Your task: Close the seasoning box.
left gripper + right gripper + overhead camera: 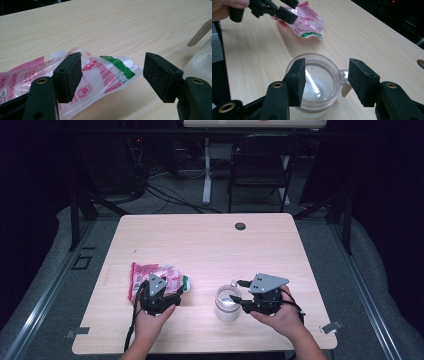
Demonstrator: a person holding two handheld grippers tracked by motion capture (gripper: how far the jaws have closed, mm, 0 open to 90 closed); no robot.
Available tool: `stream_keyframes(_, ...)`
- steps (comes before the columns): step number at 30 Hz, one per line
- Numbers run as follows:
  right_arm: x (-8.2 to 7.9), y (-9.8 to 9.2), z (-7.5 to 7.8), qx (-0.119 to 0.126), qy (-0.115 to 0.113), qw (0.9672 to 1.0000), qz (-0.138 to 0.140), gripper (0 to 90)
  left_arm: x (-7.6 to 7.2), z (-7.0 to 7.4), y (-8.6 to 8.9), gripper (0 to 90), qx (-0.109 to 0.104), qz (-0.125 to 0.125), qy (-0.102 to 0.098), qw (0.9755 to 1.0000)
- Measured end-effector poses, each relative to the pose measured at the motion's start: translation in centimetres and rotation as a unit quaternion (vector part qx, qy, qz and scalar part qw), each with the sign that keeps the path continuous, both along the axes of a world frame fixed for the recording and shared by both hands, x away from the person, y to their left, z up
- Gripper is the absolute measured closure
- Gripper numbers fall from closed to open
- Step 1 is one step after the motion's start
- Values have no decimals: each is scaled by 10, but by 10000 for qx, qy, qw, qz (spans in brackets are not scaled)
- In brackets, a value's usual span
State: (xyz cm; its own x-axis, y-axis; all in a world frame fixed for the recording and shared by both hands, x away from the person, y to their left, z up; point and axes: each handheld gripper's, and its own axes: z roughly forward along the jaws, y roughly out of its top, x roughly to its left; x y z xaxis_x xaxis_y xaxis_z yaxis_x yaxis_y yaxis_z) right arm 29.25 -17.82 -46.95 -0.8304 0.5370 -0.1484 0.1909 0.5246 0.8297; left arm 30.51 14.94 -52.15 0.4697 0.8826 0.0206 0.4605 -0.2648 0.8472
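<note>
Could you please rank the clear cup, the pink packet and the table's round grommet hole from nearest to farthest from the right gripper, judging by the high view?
From the right gripper:
1. Clear cup, directly at its jaws.
2. Pink packet, to the left.
3. Grommet hole, near the far edge.

Pale wooden table (210,245), pink plastic bag (156,275), clear cup (228,303), dark grommet (240,226)

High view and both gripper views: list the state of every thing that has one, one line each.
Left gripper: open, jaws over the bag.
Right gripper: open, jaws above the cup's rim.
Plastic bag: crumpled, lying flat on the table.
Clear cup: upright, uncovered, a white spoon-like stick inside.
Table: bare wood apart from these.
</note>
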Motion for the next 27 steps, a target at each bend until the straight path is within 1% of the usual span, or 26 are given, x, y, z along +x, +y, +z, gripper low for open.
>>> stream_keyframes(4,5,-9,-1,51,19,9996,-266,485,1,0,2,313,-8,13,-13,10000)
stream_keyframes(6,8,-14,-1,115,73,9991,-396,486,1,0,2,313,-17,30,-9,10000)
stream_keyframes(11,15,-26,-5,187,152,9968,-764,489,2,0,4,313,-38,66,-4,10000)
stream_keyframes(12,16,-28,-6,173,169,9961,-848,489,2,0,4,313,-33,75,0,10000)
stream_keyframes(14,19,-33,-8,231,204,9942,-1032,489,2,0,5,313,-27,85,5,10000)
stream_keyframes(17,22,-38,-12,262,236,9919,-1222,489,3,0,6,314,-30,98,2,9999)
stream_keyframes(19,25,-41,-15,312,279,9905,-1308,489,3,0,6,316,-22,105,18,9999)
stream_keyframes(21,27,-45,-19,311,355,9888,-1418,489,3,0,7,316,-14,109,24,9999)
stream_keyframes(24,31,-49,-24,312,432,9872,-1506,489,3,-1,7,316,-12,116,35,9999)
stream_keyframes(25,32,-50,-26,327,487,9861,-1552,489,3,-1,7,316,-12,117,33,9999)
stream_keyframes(27,33,-52,-28,342,518,9852,-1597,489,4,-1,7,316,-7,116,36,9999)
